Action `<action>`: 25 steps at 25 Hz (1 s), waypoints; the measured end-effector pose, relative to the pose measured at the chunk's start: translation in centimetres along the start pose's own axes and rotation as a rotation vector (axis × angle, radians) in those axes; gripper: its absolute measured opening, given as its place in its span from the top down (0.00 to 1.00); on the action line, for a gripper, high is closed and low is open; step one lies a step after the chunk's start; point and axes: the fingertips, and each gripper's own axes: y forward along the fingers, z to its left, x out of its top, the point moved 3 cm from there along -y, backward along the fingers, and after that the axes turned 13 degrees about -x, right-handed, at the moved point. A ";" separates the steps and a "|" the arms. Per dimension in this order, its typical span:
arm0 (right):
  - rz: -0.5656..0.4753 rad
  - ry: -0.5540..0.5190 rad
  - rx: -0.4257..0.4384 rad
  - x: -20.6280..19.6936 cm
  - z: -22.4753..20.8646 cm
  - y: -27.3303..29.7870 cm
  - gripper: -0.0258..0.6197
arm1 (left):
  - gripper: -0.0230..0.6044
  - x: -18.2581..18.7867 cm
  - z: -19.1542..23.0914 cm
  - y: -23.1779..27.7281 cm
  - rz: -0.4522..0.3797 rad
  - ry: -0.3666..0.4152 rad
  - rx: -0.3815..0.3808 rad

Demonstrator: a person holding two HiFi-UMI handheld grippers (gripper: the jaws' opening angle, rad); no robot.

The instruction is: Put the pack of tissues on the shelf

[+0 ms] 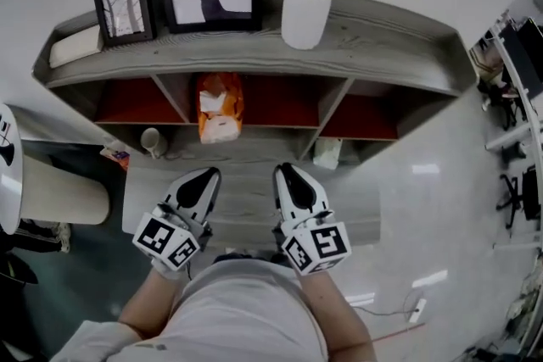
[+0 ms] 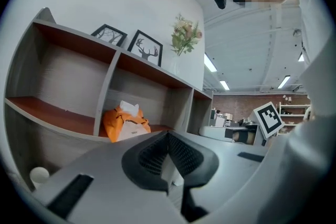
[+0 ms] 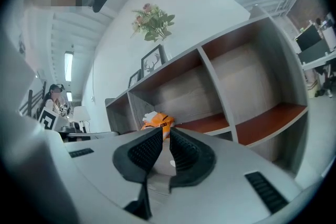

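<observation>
Left hand-held gripper [image 1: 202, 182] and right hand-held gripper [image 1: 290, 181] hang empty, jaws together; I judge the task done, pack of tissues [image 1: 220, 108] sitting in the shelf's [image 1: 382, 55] middle compartment.

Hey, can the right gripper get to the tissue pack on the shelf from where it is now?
Probably yes. The tissue pack sits at the open front of the middle compartment, and nothing lies between it and the right gripper, though its jaws are shut.
</observation>
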 end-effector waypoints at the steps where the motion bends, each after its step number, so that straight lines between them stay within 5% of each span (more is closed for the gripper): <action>1: -0.001 -0.001 -0.008 0.0 -0.2 -0.4 0.88 | 0.94 -0.1 -0.1 0.3 0.002 -0.001 -0.011; 13: 0.003 -0.015 -0.035 -0.6 -0.8 -2.1 0.88 | 0.94 -0.7 -1.3 2.1 0.017 -0.003 -0.078; 25: 0.000 -0.092 -0.009 -0.3 -0.1 -2.6 0.88 | 0.94 -0.7 -1.5 2.3 0.020 -0.004 -0.068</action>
